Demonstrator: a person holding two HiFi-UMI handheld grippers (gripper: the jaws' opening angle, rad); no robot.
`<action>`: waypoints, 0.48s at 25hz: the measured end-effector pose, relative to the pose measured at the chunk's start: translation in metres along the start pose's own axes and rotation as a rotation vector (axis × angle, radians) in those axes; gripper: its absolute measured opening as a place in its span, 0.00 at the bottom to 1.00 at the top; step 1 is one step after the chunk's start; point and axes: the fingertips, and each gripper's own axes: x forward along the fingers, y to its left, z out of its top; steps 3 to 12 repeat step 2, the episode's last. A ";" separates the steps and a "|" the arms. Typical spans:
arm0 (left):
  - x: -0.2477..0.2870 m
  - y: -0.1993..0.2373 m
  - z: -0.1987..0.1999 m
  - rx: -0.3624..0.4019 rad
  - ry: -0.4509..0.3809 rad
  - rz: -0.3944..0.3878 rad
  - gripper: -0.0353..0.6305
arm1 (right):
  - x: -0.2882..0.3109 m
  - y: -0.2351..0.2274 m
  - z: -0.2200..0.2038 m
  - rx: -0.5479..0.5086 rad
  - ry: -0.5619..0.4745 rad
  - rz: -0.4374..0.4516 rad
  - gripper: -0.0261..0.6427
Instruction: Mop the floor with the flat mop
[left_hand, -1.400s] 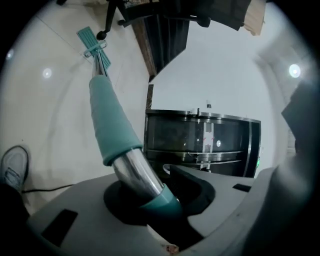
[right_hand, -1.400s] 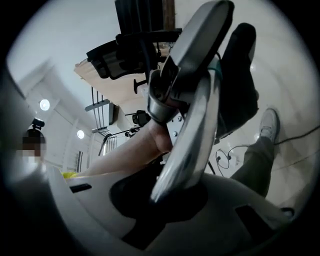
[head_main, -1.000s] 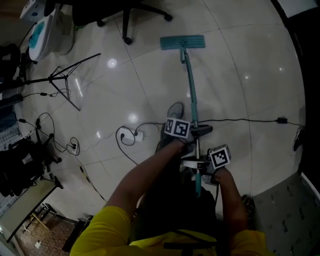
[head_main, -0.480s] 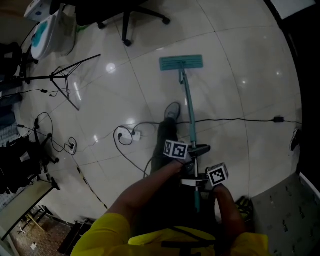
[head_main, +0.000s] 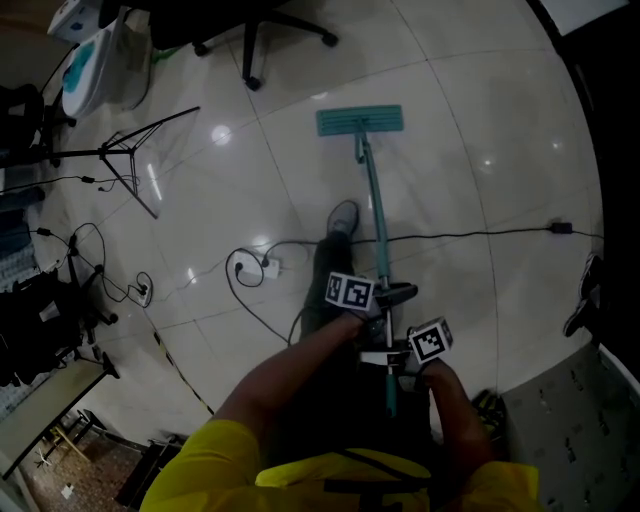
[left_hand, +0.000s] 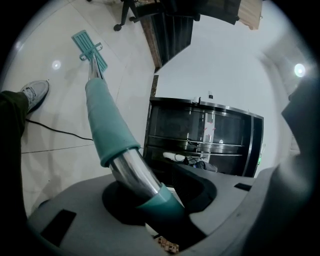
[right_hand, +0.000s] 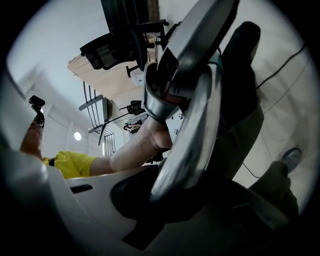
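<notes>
Jaws of left gripper (left_hand: 148, 199) and right gripper (right_hand: 167, 192) tight on the mop pole (head_main: 373, 205), mop head (head_main: 360, 121) on floor (head_main: 480, 130).

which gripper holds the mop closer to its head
The left gripper: it clamps the handle nearer the mop head, while the right gripper holds farther back, near the handle's end.

We look down into what appears to be an office or lab workroom. A pale, glossy tiled floor (head_main: 480, 120) reflects ceiling lights. A wheeled office chair (head_main: 255, 40) stands at the top, near a thin folding stand (head_main: 130, 160). Loose cables (head_main: 90, 260) and a white extension socket (head_main: 268, 268) trail over the tiles. We also see a wooden desk (right_hand: 107, 75) and a dark glass-fronted cabinet (left_hand: 200, 140).
</notes>
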 end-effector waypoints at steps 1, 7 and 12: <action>0.000 0.000 0.001 0.003 0.003 0.002 0.29 | 0.001 0.000 0.001 -0.001 0.001 0.001 0.10; -0.001 0.001 0.002 0.005 0.006 0.004 0.29 | 0.002 0.001 0.003 -0.001 0.002 0.002 0.10; -0.001 0.001 0.002 0.005 0.006 0.004 0.29 | 0.002 0.001 0.003 -0.001 0.002 0.002 0.10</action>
